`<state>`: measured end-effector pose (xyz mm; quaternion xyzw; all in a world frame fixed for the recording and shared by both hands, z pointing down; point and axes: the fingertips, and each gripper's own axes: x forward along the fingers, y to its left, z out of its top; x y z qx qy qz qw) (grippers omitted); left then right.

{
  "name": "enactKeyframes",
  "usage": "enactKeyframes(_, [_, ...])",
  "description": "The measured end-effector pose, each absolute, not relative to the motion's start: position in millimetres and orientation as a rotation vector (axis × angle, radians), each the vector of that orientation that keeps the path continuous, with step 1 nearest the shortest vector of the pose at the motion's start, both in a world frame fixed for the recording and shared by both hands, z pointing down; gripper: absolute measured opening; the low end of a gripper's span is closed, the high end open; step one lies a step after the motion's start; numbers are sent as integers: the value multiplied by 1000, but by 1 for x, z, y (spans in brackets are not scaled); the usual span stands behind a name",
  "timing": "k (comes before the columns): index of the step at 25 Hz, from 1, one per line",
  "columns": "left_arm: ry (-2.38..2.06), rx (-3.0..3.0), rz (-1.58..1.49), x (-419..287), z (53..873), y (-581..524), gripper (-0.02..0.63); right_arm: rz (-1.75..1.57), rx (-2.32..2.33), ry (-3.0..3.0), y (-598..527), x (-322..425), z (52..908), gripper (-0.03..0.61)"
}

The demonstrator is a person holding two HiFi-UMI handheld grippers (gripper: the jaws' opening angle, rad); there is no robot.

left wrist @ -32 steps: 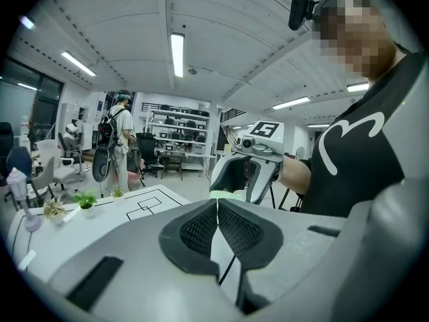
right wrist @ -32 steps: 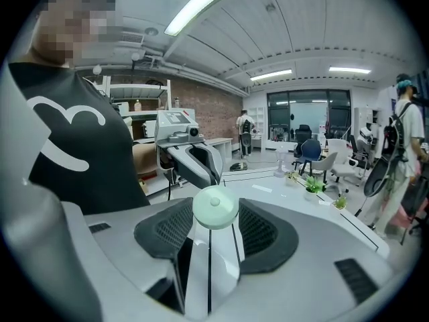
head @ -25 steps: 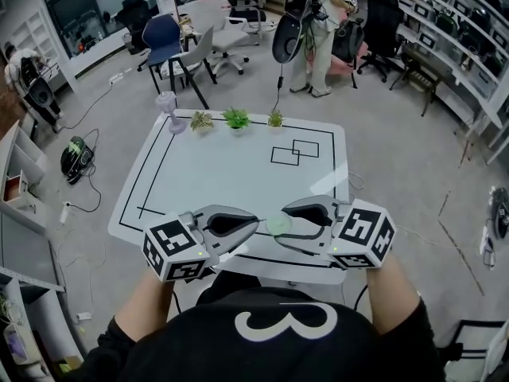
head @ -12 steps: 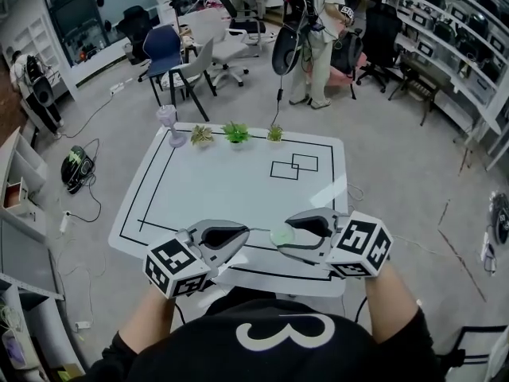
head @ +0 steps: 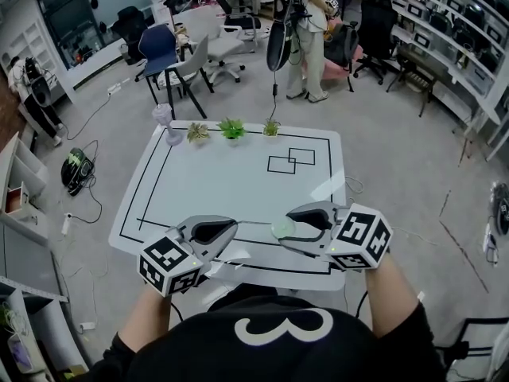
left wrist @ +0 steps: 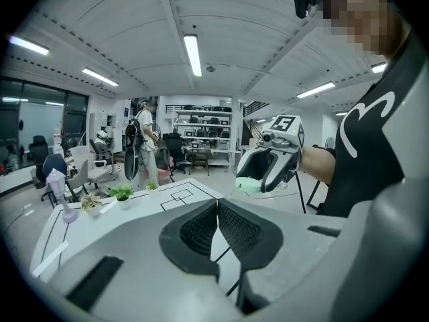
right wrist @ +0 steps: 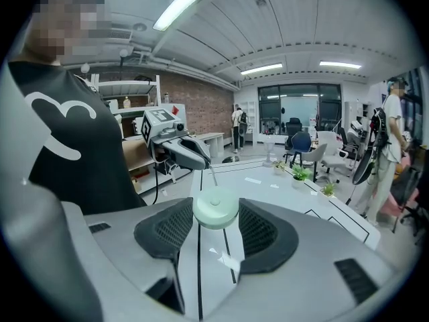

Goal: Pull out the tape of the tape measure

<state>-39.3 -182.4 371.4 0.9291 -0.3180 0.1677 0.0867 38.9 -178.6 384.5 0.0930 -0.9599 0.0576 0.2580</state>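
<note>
A pale green round tape measure (head: pixel 281 229) hangs over the near edge of the white table (head: pixel 223 189). My right gripper (head: pixel 281 231) is shut on it, one pad on each side of the case (right wrist: pixel 215 208). A thin white tape (head: pixel 256 224) runs from the case leftwards to my left gripper (head: pixel 236 224), whose jaws are shut on the tape's end. In the right gripper view the tape (right wrist: pixel 212 176) rises from the case to the left gripper's tip (right wrist: pixel 206 165). In the left gripper view the pads (left wrist: pixel 201 230) meet, and the tape measure (left wrist: pixel 251 186) shows beyond them.
Three small potted plants (head: pixel 231 128) and a pale purple goblet (head: pixel 165 122) stand along the table's far edge. Two overlapping black squares (head: pixel 290 161) are drawn on the top. Chairs (head: pixel 163 54) and a standing person (head: pixel 306 34) are beyond the table.
My left gripper has drawn away to the left while the right one keeps the case, so the gap between them is wider and more tape shows.
</note>
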Motion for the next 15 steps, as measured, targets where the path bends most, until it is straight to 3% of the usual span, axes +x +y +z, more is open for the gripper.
enactKeyframes(15, [-1128, 2688, 552, -77, 383, -195, 12, 187, 322, -2593, -190, 55, 391, 218])
